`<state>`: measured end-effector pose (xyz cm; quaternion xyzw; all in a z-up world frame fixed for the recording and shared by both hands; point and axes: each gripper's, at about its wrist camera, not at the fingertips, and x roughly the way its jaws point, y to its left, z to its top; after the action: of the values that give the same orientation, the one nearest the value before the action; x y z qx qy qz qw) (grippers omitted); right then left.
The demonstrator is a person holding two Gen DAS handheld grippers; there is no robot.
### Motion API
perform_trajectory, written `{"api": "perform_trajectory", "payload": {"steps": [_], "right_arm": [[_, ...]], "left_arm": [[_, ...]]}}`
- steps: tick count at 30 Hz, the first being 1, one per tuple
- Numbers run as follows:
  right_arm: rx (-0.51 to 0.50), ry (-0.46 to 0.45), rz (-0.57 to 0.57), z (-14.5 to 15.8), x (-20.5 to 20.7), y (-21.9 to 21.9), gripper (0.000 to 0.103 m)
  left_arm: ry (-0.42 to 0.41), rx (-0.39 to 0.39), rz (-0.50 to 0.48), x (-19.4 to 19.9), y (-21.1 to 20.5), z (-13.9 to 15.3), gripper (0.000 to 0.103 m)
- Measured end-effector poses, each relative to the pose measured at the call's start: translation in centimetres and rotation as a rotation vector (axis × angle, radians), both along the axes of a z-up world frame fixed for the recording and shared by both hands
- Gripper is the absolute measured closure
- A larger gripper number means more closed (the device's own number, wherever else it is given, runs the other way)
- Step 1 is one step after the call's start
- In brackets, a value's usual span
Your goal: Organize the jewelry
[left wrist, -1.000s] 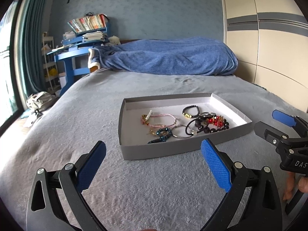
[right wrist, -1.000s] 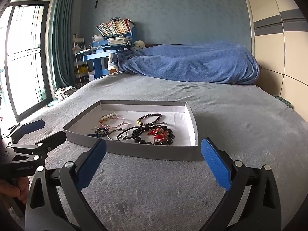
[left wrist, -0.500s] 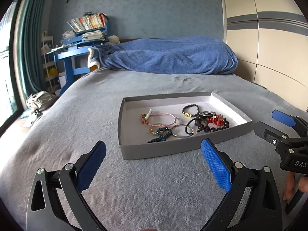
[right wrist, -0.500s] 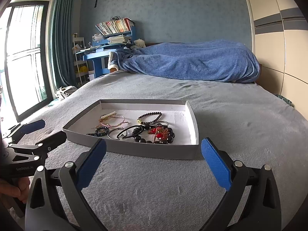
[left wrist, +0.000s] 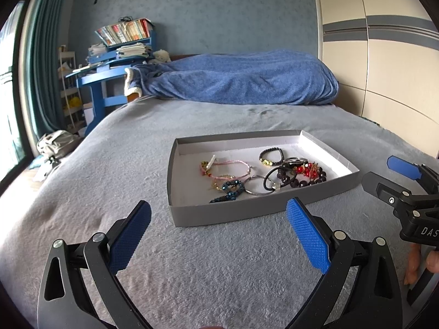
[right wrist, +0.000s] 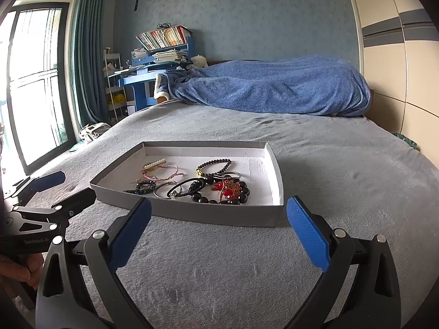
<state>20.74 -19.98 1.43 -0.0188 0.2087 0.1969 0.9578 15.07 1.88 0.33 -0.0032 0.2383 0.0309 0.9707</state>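
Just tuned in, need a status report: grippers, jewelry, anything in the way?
Left gripper and right gripper open, empty, short of the tray. Jewelry tangled inside the tray. Nothing in the way.

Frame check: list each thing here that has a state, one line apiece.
left tool: open, empty, short of the tray
right tool: open, empty, short of the tray
grey tray: lidless, flat on the bed
bracelets: loose heap inside the tray, partly tangled
pink cord bracelet: lying flat in the tray
silver ring bangle: flat, beside the black hair tie
blue blanket: bunched at the far end of the bed
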Motion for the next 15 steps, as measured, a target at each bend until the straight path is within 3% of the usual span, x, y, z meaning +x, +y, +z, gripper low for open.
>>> {"api": "perform_trajectory", "payload": {"steps": [15], "right_arm": [[-0.002,0.002,0.002,-0.2,-0.22,0.35,0.006]], "left_arm": [[0.004,-0.001,-0.001,0.17,-0.01,-0.23,0.005]]}}
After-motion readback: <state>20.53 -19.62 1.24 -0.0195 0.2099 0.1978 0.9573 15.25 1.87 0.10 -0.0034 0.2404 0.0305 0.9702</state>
